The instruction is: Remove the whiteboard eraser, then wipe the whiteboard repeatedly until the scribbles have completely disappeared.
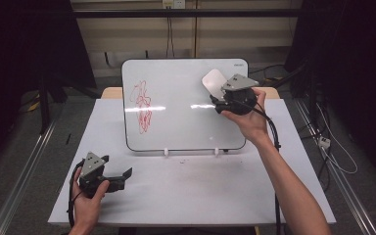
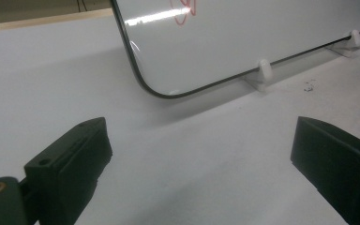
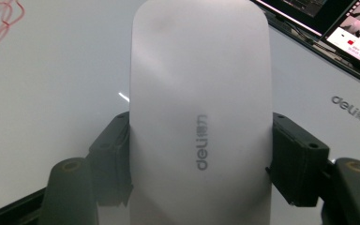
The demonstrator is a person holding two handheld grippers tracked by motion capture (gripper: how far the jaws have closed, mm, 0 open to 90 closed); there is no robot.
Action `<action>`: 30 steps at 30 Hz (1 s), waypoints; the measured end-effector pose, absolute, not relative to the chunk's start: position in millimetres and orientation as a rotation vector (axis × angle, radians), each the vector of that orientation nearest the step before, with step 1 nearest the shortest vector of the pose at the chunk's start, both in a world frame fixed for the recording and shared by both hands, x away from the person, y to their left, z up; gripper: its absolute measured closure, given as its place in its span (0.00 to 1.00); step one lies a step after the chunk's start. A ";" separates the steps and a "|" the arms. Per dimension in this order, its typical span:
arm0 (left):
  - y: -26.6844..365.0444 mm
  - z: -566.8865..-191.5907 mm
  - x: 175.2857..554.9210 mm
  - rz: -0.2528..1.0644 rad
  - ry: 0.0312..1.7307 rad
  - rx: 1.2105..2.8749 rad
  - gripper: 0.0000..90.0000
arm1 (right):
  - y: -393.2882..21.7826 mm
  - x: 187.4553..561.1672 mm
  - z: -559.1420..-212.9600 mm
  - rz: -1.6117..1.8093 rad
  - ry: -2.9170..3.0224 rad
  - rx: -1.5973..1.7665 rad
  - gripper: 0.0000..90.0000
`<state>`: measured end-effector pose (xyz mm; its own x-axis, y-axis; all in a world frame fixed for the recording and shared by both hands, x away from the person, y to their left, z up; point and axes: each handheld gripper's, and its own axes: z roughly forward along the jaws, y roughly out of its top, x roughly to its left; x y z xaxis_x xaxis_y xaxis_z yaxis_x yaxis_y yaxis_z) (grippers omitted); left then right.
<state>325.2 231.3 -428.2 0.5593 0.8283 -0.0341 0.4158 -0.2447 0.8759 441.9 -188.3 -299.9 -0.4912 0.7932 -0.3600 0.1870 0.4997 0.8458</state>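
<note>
While clamped (both sides), eraser fills right gripper.

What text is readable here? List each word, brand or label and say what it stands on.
"deli", then two small characters too blurred to read: grey print on the white oblong plastic eraser clamped in the right gripper.
"deli", again with two unclear characters: grey print at a corner of the white glossy whiteboard.
Red marker scribble on the whiteboard: no letters.
Screens behind the board: text too small.
</note>
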 end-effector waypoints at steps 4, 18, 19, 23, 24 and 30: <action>232.3 -428.2 325.3 0.559 1.024 1.853 0.05 | -179.8 438.9 -302.4 1.003 1.971 0.788 0.35; 233.8 -428.7 326.8 0.555 1.031 1.853 0.05 | -155.5 434.3 -308.0 1.030 2.010 0.719 0.35; 233.4 -428.8 326.3 0.557 1.029 1.849 0.05 | -153.1 434.7 -308.6 1.030 2.017 0.712 0.35; 234.6 -427.1 324.7 0.564 1.022 1.848 0.05 | -142.5 435.4 -309.7 1.031 2.022 0.686 0.35; 234.8 -426.6 324.8 0.566 1.024 1.842 0.05 | -140.2 435.5 -309.7 1.040 2.019 0.687 0.35; 234.0 -425.8 325.1 0.575 1.021 1.849 0.05 | -123.7 438.0 -310.2 1.041 2.032 0.653 0.35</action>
